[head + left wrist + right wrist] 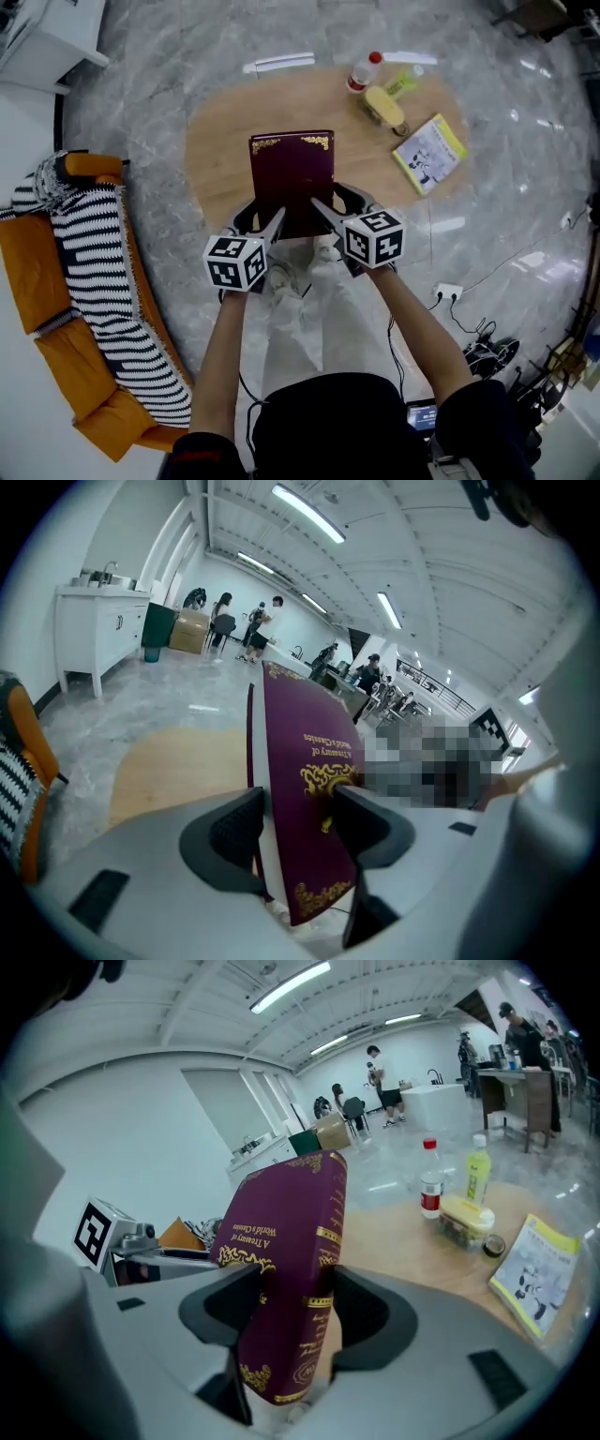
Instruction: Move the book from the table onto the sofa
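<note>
Custody of the gold-tooled maroon hardcover book (pixel 292 178) is shared: the left gripper (pixel 261 223) clamps its jaws on the fore-edge side, the right gripper (pixel 336 214) on the spine side, presumably to balance the weight. It is held apparently clear of the oval wooden surface (pixel 220 131). Only the right gripper view shows the gilt spine; only the head view shows the whole orange sofa (pixel 56 366).

Closed maroon book (pixel 292 178), gilt ornament on the cover.
Near edge pinched by left gripper (pixel 266 225) and right gripper (pixel 336 211); wooden table (pixel 216 150) beyond the jaws, orange sofa (pixel 28 272) far left.
</note>
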The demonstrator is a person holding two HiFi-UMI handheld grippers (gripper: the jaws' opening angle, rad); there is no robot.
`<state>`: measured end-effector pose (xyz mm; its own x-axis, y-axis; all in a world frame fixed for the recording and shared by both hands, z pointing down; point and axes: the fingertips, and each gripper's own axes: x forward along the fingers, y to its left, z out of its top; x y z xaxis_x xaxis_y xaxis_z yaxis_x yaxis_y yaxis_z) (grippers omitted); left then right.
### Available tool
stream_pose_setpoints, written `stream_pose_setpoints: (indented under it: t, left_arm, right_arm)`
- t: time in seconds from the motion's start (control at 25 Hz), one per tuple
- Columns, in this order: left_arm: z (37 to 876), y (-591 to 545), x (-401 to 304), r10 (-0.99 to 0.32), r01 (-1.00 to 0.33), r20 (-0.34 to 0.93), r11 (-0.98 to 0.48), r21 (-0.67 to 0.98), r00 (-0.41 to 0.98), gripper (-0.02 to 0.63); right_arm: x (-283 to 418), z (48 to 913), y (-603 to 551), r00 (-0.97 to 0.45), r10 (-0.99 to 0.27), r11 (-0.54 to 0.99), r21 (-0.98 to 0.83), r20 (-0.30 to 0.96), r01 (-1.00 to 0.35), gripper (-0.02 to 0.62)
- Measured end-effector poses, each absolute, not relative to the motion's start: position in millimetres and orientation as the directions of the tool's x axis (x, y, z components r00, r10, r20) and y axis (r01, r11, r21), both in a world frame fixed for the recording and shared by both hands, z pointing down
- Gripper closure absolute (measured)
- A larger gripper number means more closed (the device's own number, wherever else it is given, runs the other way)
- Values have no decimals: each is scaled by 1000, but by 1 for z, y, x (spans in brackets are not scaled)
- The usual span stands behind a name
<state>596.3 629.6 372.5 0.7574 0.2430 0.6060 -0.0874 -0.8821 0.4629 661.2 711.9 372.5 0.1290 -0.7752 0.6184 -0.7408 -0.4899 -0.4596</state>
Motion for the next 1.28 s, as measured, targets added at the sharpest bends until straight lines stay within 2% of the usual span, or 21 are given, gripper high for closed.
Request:
stream_pose_setpoints:
  t: [0.52,0.96,1.28]
  left_arm:
    - [250,621,533,111,-152,551,-899,411,827,359]
    - [197,618,534,5,-210,504,-906,368,864,359]
    - [170,594,518,-168,-353,486,-880,317,858,362]
  right_arm:
    - [610,245,692,64,-824,-328,-382,563,-864,341]
    - [617,190,683,24,-857,-234,-345,515,-909,342]
    - [611,166,645,-112,-889,-60,-356,444,-933,344]
